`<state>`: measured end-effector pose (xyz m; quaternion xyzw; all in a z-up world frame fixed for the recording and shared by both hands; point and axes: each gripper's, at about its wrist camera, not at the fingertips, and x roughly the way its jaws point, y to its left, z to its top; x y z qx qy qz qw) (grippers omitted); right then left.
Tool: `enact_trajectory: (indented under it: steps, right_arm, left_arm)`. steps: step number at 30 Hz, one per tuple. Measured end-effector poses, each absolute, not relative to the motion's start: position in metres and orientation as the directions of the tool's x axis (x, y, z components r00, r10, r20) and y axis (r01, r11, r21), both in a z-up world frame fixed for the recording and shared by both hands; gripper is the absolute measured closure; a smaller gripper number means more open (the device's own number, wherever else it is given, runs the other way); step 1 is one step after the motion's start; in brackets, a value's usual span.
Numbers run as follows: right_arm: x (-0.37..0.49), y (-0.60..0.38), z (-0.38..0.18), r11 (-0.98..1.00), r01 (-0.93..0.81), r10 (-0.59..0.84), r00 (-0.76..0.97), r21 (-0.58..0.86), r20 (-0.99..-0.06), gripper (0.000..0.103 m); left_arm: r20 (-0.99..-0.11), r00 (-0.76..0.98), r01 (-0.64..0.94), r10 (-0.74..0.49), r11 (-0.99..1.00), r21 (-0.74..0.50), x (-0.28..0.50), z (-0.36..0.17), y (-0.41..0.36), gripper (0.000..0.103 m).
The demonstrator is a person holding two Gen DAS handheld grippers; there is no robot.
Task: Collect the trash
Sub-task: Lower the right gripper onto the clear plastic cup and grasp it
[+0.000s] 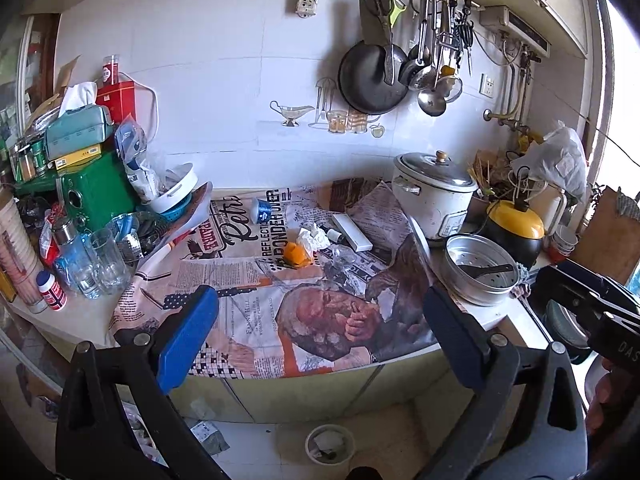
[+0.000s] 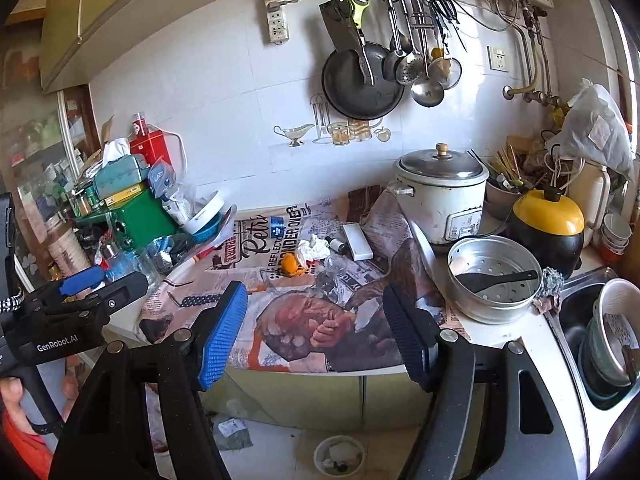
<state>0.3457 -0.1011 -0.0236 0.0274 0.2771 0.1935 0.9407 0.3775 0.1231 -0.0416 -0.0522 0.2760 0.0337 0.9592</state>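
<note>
Orange peel (image 1: 295, 253) and crumpled tissue (image 1: 316, 238) sit mid-counter at 12 o'clock | left gripper (image 1: 320, 336) and right gripper (image 2: 316, 332) both spread, empty, held back to choose | bin (image 1: 330, 444) below at 6 o'clock, ready for drops

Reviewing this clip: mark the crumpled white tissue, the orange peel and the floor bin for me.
crumpled white tissue (image 1: 314, 237): left wrist view, middle of the wad.
orange peel (image 1: 295, 251): left wrist view, centre of the orange piece on the newspaper.
floor bin (image 2: 318, 450): right wrist view, left rim of the round bin below the counter.
</note>
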Motion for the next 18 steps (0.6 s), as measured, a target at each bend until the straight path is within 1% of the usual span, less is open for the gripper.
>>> enact_trajectory:
  steps: [9, 12, 18]
  right_arm:
    - [0.445, -0.122, -0.024, 0.894, -0.408, 0.439, 0.716, 0.185, -0.543, 0.036]
    - [0.471, -0.125, -0.029, 0.88, -0.441, 0.458, 0.687, 0.177, -0.564, 0.036]
    - [0.517, -0.13, -0.047, 0.858, -0.471, 0.488, 0.626, 0.205, -0.608, 0.036]
  left_arm:
    - [-0.577, 0.809, -0.196, 0.117, 0.978, -0.076, 0.476, -0.044, 0.116, 0.0]
    - [-0.603, 0.783, -0.253, 0.154, 0.964, -0.082, 0.503, -0.052, 0.117, 0.0]
    - [-0.657, 0.732, -0.313, 0.179, 0.945, -0.091, 0.544, -0.072, 0.121, 0.0]
